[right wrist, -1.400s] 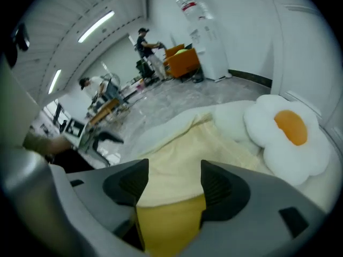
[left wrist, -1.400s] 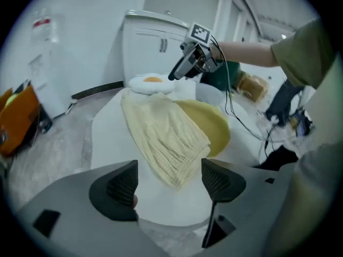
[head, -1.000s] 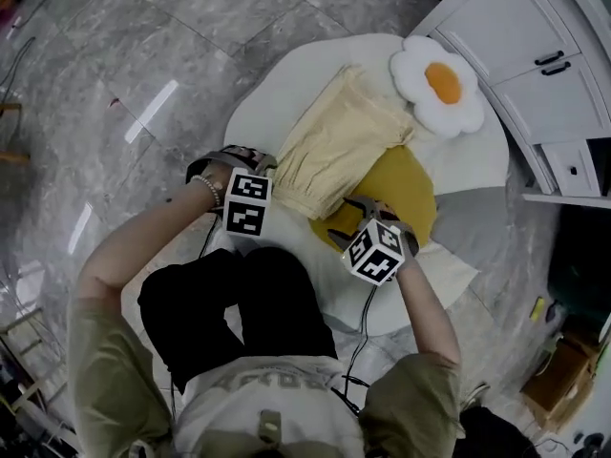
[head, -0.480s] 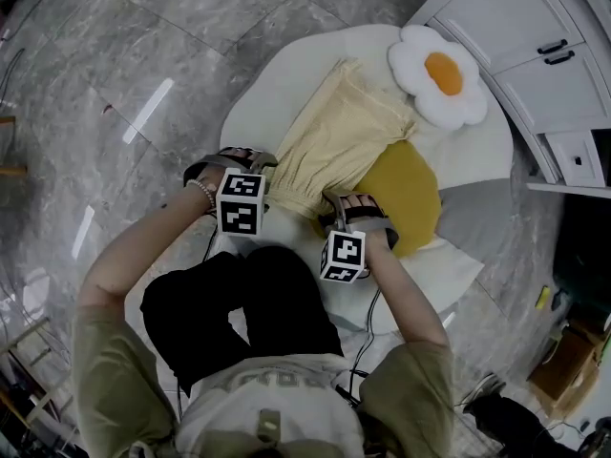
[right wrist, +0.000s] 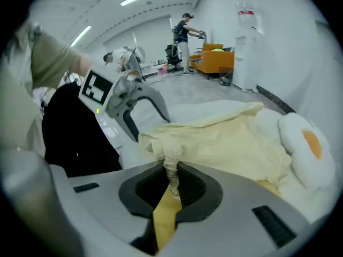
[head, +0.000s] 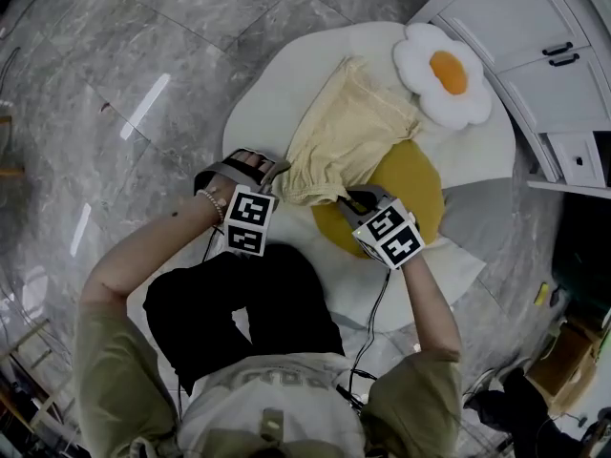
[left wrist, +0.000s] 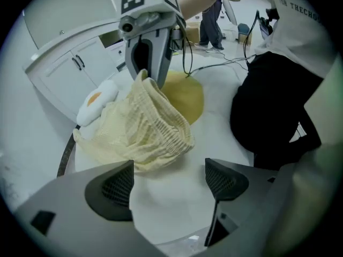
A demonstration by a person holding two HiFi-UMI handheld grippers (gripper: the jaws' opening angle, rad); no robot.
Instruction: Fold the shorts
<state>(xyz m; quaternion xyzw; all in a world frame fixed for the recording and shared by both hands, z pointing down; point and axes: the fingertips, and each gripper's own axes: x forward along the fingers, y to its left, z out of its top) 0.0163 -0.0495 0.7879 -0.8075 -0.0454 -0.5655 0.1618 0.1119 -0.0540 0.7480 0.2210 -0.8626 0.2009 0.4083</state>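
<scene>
On the white rug (head: 272, 89), the pale yellow shorts (head: 348, 127) are spread, partly over a round yellow patch (head: 415, 184) and just beside an egg-shaped cushion (head: 442, 74); the waistband is bunched at the near edge; the right gripper (right wrist: 171, 183) is being closed, and a fold of waistband is pinched between its jaws; the left gripper (left wrist: 169, 181) is held with jaws apart over bare rug, just beside the shorts, with nothing between them.

So the shorts (head: 348, 127) are on the floor mat (head: 277, 84), cushion (head: 444, 74) at their far end. The cabinet (head: 516, 36) is off to the right.
</scene>
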